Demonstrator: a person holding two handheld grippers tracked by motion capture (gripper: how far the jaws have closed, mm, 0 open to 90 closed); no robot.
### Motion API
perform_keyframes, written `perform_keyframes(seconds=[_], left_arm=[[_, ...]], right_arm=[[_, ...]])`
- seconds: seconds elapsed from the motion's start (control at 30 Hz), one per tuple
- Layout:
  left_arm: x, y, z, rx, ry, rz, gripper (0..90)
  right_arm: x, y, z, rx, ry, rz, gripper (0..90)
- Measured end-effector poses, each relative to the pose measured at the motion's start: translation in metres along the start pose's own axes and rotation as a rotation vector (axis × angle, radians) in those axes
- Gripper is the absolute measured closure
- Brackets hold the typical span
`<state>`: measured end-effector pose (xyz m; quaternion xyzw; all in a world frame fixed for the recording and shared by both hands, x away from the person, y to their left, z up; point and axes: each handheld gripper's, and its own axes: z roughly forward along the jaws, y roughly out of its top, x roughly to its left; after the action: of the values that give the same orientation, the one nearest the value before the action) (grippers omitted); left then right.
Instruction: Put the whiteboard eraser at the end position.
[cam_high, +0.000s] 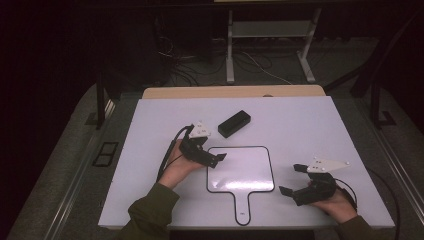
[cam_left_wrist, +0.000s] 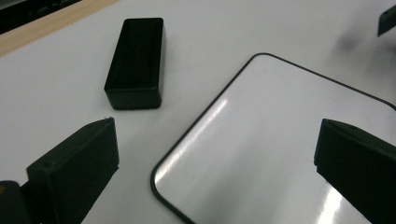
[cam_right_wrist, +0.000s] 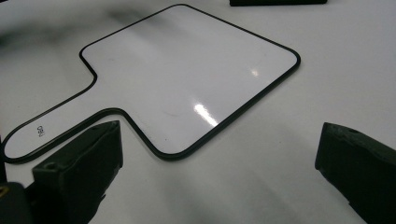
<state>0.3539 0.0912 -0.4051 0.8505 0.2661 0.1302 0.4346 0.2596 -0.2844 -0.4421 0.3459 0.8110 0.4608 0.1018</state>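
Observation:
A white paddle-shaped board with a thin black rim and a short handle lies flat on the white table, handle toward the person. A black rectangular block lies just beyond its far left corner. My left gripper hovers at the board's left edge, jaws open and empty. In the left gripper view, the left gripper straddles the corner of the board, with the block ahead. My right gripper rests open to the right of the board. In the right gripper view, the right gripper faces the board.
The white table top has bare room to the right and at the far side. A strip of wooden edge runs along its back. Beyond it are dark floor, cables and a metal stand.

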Motion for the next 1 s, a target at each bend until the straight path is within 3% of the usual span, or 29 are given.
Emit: perform_keyframes(seconds=[0.4,1.0], left_arm=[[-0.017,-0.029,-0.031,-0.076,0.019,-0.011,0.0],[-0.031,-0.071,-0.054,-0.064,-0.020,-0.059,0.0]], right_arm=[[0.000,0.000,-0.001,-0.007,-0.004,-0.006,0.0],[0.000,0.000,-0.002,-0.012,-0.009,0.004,0.0]])
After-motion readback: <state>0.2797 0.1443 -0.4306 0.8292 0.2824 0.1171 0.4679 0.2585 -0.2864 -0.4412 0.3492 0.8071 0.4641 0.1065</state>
